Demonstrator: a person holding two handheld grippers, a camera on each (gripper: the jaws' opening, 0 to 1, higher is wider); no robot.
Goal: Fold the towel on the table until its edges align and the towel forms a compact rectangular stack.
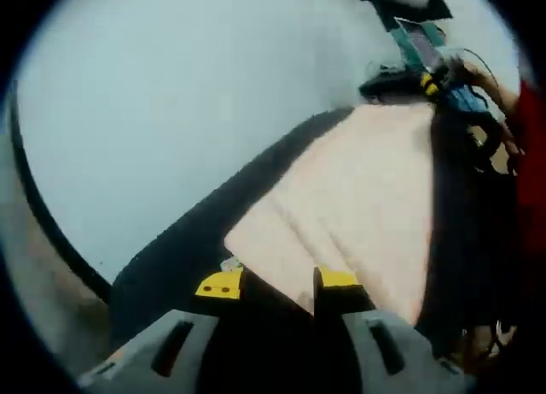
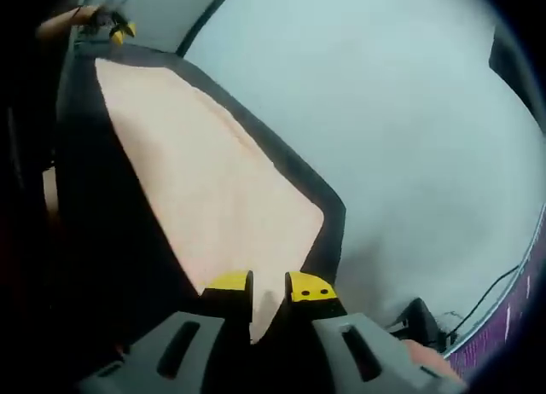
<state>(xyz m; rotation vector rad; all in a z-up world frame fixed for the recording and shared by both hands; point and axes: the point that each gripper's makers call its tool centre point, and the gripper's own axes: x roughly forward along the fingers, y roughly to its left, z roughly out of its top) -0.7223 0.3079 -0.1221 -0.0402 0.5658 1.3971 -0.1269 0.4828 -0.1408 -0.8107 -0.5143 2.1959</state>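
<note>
A peach towel (image 1: pixel 358 198) with a dark border is stretched between my two grippers above the pale table (image 1: pixel 171 112). My left gripper (image 1: pixel 279 283) has yellow-tipped jaws closed on one corner, with dark fabric bunched between them. At the far corner in the same view, my right gripper (image 1: pixel 431 85) pinches the towel. In the right gripper view the towel (image 2: pixel 205 172) runs away from my right gripper (image 2: pixel 269 287), whose jaws stand nearly together on the near edge. My left gripper (image 2: pixel 118 29) is at the far corner there.
The table (image 2: pixel 409 138) spreads wide beyond the towel. A dark curved rim (image 1: pixel 43 215) bounds it on one side. A cable (image 2: pixel 495 292), a dark box (image 2: pixel 418 321) and a purple strip (image 2: pixel 522 313) lie near its edge. A red sleeve (image 1: pixel 531 130) is behind the right gripper.
</note>
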